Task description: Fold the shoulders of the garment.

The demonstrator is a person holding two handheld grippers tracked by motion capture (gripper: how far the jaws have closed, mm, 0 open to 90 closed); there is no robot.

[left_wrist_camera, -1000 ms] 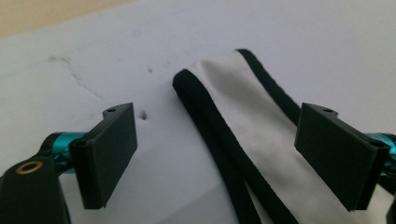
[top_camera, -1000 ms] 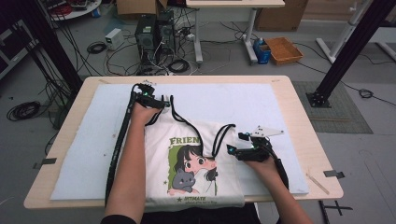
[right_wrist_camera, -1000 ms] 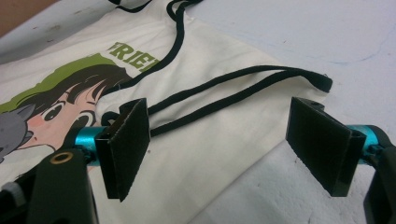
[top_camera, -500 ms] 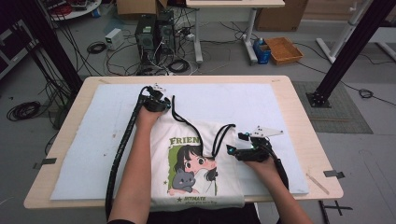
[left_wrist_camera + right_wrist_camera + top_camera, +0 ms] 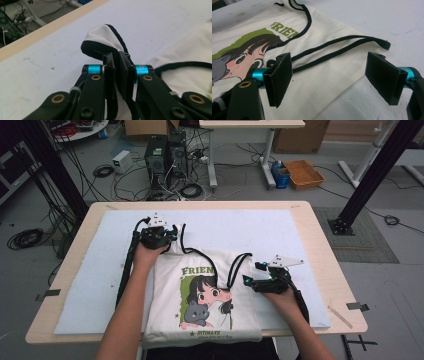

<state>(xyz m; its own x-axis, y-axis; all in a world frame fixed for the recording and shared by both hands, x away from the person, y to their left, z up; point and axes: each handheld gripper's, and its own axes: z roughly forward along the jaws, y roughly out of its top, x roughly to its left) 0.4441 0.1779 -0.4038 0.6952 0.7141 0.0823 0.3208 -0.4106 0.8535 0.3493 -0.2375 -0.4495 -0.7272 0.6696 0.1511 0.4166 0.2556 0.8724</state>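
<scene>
Risk: left gripper (image 5: 117, 65) clamped on bag (image 5: 202, 302) corner, cloth bunched just ahead of pads; thin pinch, could slip if tugged. Right gripper (image 5: 332, 75) jaws apart, strap (image 5: 342, 47) just beyond tips, could snag. Bag flat on mat (image 5: 90, 280) between both.

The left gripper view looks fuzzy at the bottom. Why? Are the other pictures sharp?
In the left gripper view the black left claw sits close to the lens, so its arms blur, while the pinched white black-edged fabric corner is sharper. In the right gripper view the cream cartoon-print drawstring bag is crisp under soft light, without glare. The high view is even but coarse, and small details smear.
</scene>
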